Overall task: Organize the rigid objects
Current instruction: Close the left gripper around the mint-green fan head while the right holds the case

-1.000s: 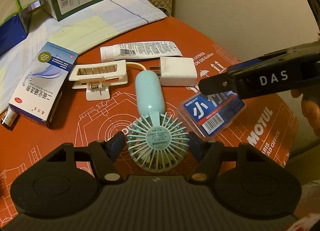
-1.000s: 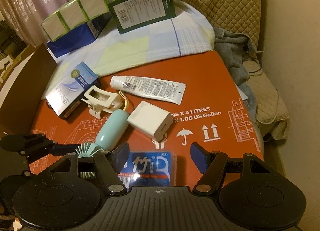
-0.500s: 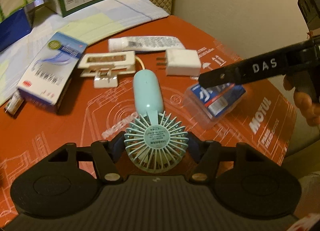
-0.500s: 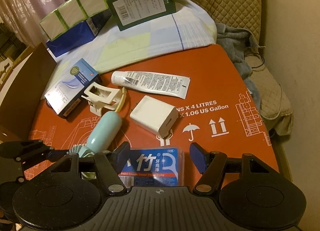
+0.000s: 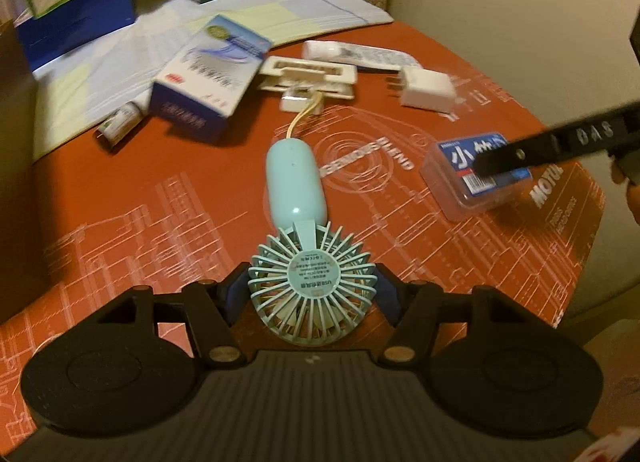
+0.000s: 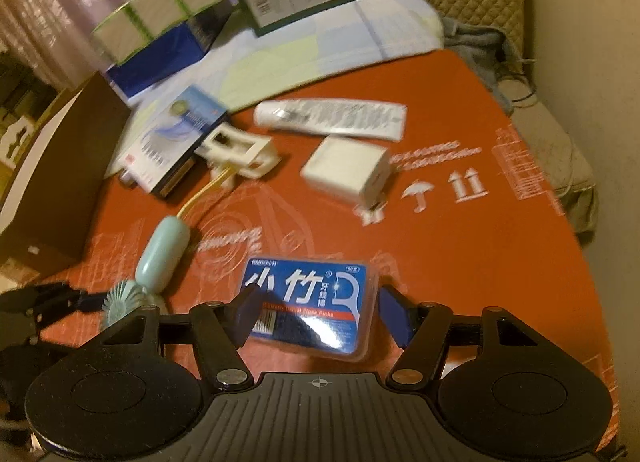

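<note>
My left gripper (image 5: 310,292) is shut on the round head of a mint-green handheld fan (image 5: 296,182), whose handle points away over the orange table surface (image 5: 192,198). The fan also shows in the right wrist view (image 6: 160,250). My right gripper (image 6: 320,312) is open, its fingers on either side of a clear box of dental floss picks with a blue label (image 6: 312,302). That box shows in the left wrist view (image 5: 480,174) under the right gripper's finger.
Farther back lie a white charger (image 6: 348,170), a white tube (image 6: 332,118), a cream clip stand (image 6: 240,150) and a blue-white carton (image 6: 172,138). Stacked boxes (image 6: 160,18) sit on a cloth behind. A brown cardboard wall (image 6: 60,166) stands left.
My left gripper closed on the fan's head and pulled the fan back from the clip stand and charger. The floss box has moved back with my right gripper, away from the charger.
</note>
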The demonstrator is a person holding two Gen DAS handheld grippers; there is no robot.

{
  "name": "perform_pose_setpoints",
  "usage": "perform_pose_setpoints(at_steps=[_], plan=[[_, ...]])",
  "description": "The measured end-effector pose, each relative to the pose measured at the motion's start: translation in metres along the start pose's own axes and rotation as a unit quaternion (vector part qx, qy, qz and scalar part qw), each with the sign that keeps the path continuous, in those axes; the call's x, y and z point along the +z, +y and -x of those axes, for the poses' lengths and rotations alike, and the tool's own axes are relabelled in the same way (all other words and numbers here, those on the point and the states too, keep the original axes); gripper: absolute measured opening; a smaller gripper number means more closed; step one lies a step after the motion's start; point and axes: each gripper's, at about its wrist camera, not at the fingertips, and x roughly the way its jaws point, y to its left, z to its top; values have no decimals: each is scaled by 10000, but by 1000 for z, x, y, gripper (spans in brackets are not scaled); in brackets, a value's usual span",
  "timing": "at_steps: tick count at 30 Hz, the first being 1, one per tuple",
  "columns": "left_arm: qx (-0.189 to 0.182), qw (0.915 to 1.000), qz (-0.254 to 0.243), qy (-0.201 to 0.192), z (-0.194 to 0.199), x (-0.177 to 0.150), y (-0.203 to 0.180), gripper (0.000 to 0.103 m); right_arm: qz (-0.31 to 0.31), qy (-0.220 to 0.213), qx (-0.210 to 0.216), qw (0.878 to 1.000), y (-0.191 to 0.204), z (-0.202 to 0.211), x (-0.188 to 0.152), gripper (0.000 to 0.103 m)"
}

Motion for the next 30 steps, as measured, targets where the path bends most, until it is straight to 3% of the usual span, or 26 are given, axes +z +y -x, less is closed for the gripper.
perform_pose_setpoints(at_steps=[12, 25, 30], plan=[[248, 9991, 332, 21, 24, -27, 35, 61, 680, 659, 312, 9950, 57, -12, -18, 62], [504, 9951, 851, -38, 47, -56, 60, 61, 1714, 959, 1045, 9749, 118, -36, -27, 62], [670, 9919, 1080, -59, 52, -62, 67, 61, 2162, 837, 758, 9698, 132, -33, -26, 62]])
